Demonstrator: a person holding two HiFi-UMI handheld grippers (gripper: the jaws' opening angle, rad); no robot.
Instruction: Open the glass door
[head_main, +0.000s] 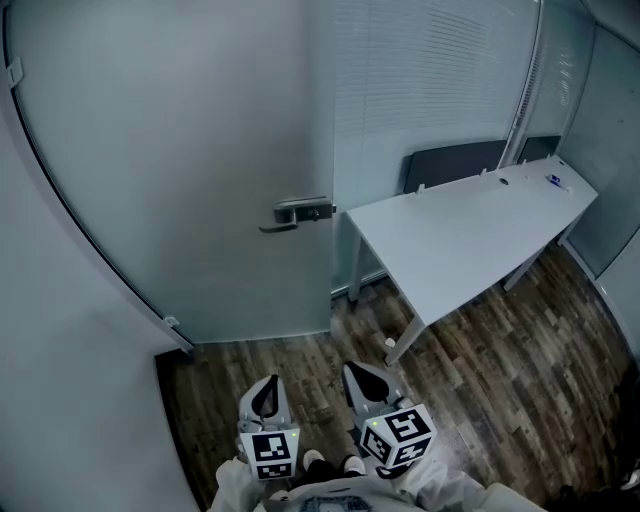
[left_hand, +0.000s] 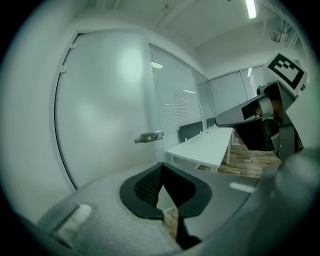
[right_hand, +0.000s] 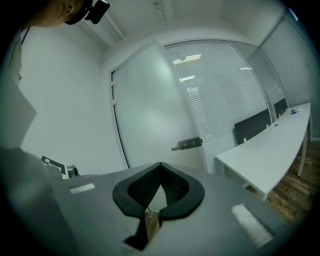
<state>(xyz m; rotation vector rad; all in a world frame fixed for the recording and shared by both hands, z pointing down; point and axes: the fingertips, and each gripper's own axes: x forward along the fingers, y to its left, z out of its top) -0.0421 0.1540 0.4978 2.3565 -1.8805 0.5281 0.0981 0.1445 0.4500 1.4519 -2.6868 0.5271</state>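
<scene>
We read no words, numbers or brand names anywhere. The only printed signs are black-and-white square markers (head_main: 270, 452) on the cubes of the left tongs (head_main: 268, 390) and right tongs (head_main: 364, 380), below the door handle (head_main: 300, 212).

The room is lit coolly by a ceiling strip light (left_hand: 251, 8), soft glare is thrown onto the glass door (left_hand: 107, 105), and edges are bowed and vignetted.
</scene>
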